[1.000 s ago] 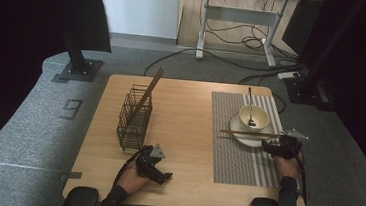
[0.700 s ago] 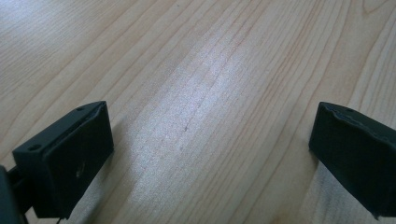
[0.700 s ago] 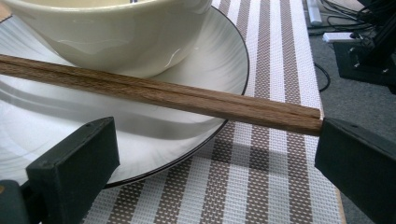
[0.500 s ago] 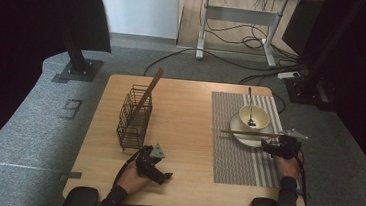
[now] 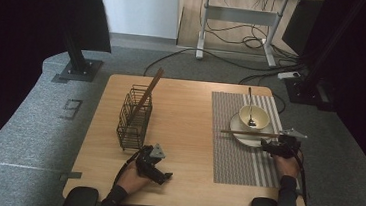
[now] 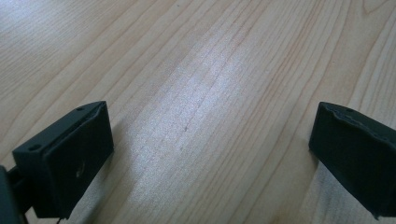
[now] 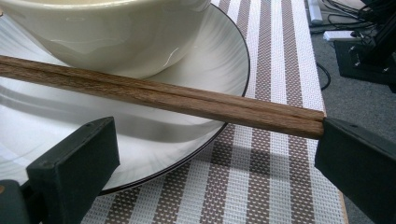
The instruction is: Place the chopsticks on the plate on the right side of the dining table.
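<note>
A pair of brown wooden chopsticks (image 5: 248, 133) (image 7: 154, 93) lies across the rim of a white plate (image 5: 236, 129) (image 7: 205, 56) in front of a cream bowl (image 5: 254, 117) (image 7: 107, 32). A spoon (image 5: 250, 106) stands in the bowl. My right gripper (image 5: 270, 144) (image 7: 215, 163) is open at the chopsticks' right end, one jaw on each side of them. The end of the sticks touches the right jaw. My left gripper (image 5: 163, 175) (image 6: 210, 154) rests open on the bare wooden table (image 6: 196, 70), nothing between its jaws.
The plate sits on a striped placemat (image 5: 236, 158) (image 7: 261, 186) on the table's right half. A black wire basket (image 5: 134, 119) with a wooden stick (image 5: 149, 87) leaning in it stands at the left. Beyond the table are grey floor, cables and a desk.
</note>
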Motion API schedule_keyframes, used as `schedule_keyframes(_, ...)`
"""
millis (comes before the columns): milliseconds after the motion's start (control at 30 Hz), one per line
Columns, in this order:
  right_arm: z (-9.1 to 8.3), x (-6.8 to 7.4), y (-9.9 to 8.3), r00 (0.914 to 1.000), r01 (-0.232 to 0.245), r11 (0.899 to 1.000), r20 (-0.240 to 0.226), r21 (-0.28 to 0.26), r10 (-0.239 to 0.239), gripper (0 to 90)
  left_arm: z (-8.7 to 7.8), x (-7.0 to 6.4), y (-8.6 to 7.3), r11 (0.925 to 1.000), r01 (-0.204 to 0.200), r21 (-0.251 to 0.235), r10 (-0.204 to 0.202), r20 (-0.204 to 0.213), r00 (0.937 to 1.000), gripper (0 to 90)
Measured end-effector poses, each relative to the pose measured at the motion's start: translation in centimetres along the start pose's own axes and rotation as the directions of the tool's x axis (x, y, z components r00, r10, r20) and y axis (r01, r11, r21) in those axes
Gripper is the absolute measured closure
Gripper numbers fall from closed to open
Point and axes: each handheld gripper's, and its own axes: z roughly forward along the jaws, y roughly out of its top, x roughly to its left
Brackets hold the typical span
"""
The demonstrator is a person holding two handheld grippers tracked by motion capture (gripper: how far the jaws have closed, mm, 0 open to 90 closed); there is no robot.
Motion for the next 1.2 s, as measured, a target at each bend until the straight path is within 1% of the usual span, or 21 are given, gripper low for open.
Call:
schedule_keyframes(267,-0.1,0.0,0.0,1.0,-0.005,1.0,0.008,-0.002,0.005,0.0,0.0,0.0,0.0,1.0,0.0,0.0,0.0,0.0,1.0,0.0)
schedule_keyframes(400,-0.4,-0.1,0.0,1.0,-0.005,1.0,0.004,-0.001,0.005,0.0,0.0,0.0,0.0,1.0,0.0,0.0,0.0,0.0,1.0,0.0)
schedule_keyframes(533,-1.3,0.2,0.0,0.9999,-0.001,1.0,-0.016,0.003,0.001,0.0,0.0,0.0,0.0,1.0,0.0,0.0,0.0,0.0,1.0,0.0)
schedule_keyframes(600,-2.0,0.5,0.1,0.9995,0.001,1.0,-0.03,-0.002,-0.001,0.0,0.0,0.0,0.0,1.0,0.0,0.0,0.0,0.0,1.0,0.0)
schedule_keyframes(667,-2.8,0.8,0.1,0.9987,0.014,1.0,-0.05,-0.004,-0.014,0.0,0.0,0.0,0.0,1.0,0.0,0.0,0.0,0.0,1.0,0.0)
schedule_keyframes(733,-3.7,1.4,0.2,0.998,0.035,0.999,-0.052,0.0,-0.035,0.0,0.0,0.0,0.0,1.0,0.0,0.0,0.0,0.0,1.0,0.0)
schedule_keyframes(800,-4.5,1.9,0.1,0.9966,0.045,0.999,-0.07,0.004,-0.045,0.0,0.0,0.0,0.0,1.0,0.0,0.0,0.0,-0.001,1.0,0.0)
schedule_keyframes(967,-6.5,3.5,-0.4,0.9926,0.091,0.996,-0.082,0.014,-0.089,0.0,0.0,0.0,0.0,1.0,0.002,0.0,-0.002,-0.001,1.0,0.0)
schedule_keyframes(1033,-7.3,4.2,-0.7,0.9912,0.099,0.995,-0.091,0.032,-0.096,0.0,0.0,0.0,0.0,1.0,0.001,0.0,-0.001,-0.001,1.0,0.0)
schedule_keyframes(1100,-8.0,4.9,-0.9,0.9898,0.105,0.994,-0.101,0.035,-0.101,0.0,0.0,0.0,0.0,1.0,0.001,0.0,-0.001,-0.001,1.0,0.0)
schedule_keyframes(1200,-8.8,6.3,-1.0,0.9847,0.111,0.993,-0.139,0.038,-0.105,0.0,0.0,0.0,0.0,1.0,0.003,-0.001,-0.003,-0.002,1.0,0.0)
